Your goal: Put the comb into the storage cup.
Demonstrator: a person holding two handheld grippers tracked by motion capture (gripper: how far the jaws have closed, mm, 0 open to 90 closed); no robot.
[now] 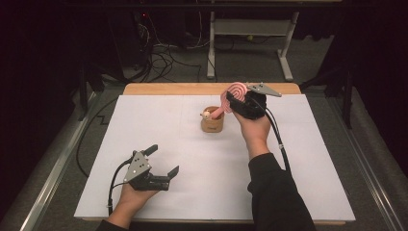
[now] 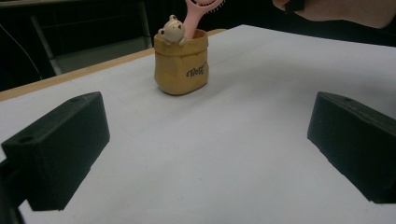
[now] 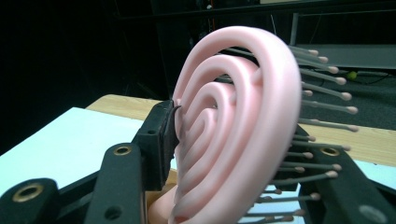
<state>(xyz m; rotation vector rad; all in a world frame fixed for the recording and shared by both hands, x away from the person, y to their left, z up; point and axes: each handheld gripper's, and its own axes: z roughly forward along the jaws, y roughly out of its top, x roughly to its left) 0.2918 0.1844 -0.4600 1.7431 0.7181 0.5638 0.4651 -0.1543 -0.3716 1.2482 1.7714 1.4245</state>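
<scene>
A pink spiral hairbrush (image 1: 235, 90) stands slanted with its handle down in a small tan cup (image 1: 212, 124) that has a little bear figure (image 2: 172, 30) on its rim. My right gripper (image 1: 236, 97) is up at the brush head. In the right gripper view the head (image 3: 233, 121) stands between the jaws: the left pad (image 3: 169, 133) is at its rim, and the bristles point toward the other finger (image 3: 341, 191), which stands apart. My left gripper (image 1: 163, 160) rests open at the near left of the white sheet, facing the cup (image 2: 181, 65), with nothing between its fingers.
A white sheet (image 1: 144, 125) covers the wooden table (image 1: 159, 89). Beyond the far edge are cables (image 1: 163, 57) on the floor and a white desk frame (image 1: 250, 29). The person's right hand (image 2: 341, 9) shows in the left gripper view.
</scene>
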